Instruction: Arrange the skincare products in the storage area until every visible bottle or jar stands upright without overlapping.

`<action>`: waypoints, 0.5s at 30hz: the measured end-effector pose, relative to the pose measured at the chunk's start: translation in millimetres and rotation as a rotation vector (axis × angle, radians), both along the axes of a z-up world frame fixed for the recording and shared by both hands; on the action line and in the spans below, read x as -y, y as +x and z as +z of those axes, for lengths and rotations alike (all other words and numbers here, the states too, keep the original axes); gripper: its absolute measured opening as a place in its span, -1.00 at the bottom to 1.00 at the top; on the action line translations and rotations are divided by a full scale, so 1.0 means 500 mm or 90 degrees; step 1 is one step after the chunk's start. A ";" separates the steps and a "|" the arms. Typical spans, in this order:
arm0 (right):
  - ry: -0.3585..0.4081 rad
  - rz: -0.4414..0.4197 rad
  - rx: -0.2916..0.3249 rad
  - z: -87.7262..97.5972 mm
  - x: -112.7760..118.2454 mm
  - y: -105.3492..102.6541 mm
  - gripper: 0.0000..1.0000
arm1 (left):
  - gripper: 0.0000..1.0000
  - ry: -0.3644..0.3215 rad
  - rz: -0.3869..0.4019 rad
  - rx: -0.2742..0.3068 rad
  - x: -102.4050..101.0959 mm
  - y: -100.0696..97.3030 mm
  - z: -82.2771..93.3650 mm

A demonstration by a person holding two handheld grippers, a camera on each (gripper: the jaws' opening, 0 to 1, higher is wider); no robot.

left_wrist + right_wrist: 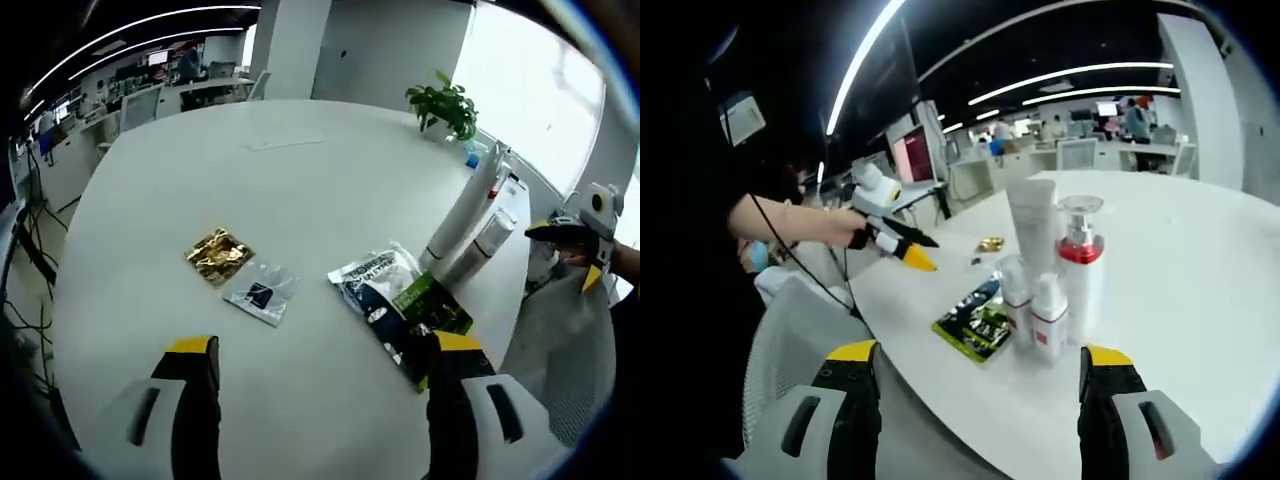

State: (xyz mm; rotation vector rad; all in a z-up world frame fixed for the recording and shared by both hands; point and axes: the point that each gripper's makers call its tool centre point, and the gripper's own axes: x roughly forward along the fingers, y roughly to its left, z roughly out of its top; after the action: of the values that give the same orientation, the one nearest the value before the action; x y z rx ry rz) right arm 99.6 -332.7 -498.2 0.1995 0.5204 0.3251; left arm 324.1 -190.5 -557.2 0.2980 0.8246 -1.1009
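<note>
Right gripper view: a cluster of skincare containers stands upright near the edge of the round white surface (pixel 1200 260), made up of a tall white squeeze tube (pixel 1032 225), a white pump bottle with a red collar and clear cap (pixel 1080 270), and two small white bottles, one with a pink label (pixel 1050 318) in front and another (pixel 1014 295) just beside it toward the tube. Touching the foot of this cluster, on the side toward the other gripper, lies a flat dark packet with green and white print (pixel 975 322); farther back on the surface sits a small crinkled gold foil packet (pixel 990 243). The right gripper (pixel 978 400) hangs off the surface edge short of the cluster, its yellow-tipped jaws spread wide and empty. The left gripper (pixel 905 250), in a person's hand (pixel 825 225), is held off the surface edge well apart from the cluster; its yellow-tipped jaws look drawn together, holding nothing. In the left gripper view the left gripper (pixel 325 390) shows its own jaws parted and empty above the surface, with a small clear sachet (pixel 260 293) between the gold packet and the dark packet, and a green potted plant (pixel 445 105) beyond the cluster.
</note>
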 end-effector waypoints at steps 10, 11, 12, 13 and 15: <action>0.004 -0.004 -0.010 -0.006 0.004 0.000 0.70 | 0.48 0.054 -0.064 0.010 0.026 0.050 -0.031; 0.004 -0.006 -0.010 -0.007 0.005 0.000 0.70 | 0.47 0.059 -0.067 0.010 0.026 0.052 -0.030; 0.005 -0.007 -0.011 -0.007 0.006 0.000 0.70 | 0.46 0.062 -0.068 0.007 0.029 0.060 -0.033; 0.005 -0.009 -0.011 -0.007 0.007 0.001 0.70 | 0.45 0.063 -0.067 0.005 0.033 0.072 -0.037; 0.005 -0.012 -0.012 -0.008 0.008 0.001 0.70 | 0.41 0.064 -0.064 0.002 0.032 0.074 -0.041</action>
State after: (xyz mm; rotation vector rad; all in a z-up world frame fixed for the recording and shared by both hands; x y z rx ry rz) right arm 100.0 -337.0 -501.9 0.2145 0.5357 0.3067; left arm 361.1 -206.4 -577.6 0.4284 0.8717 -1.1536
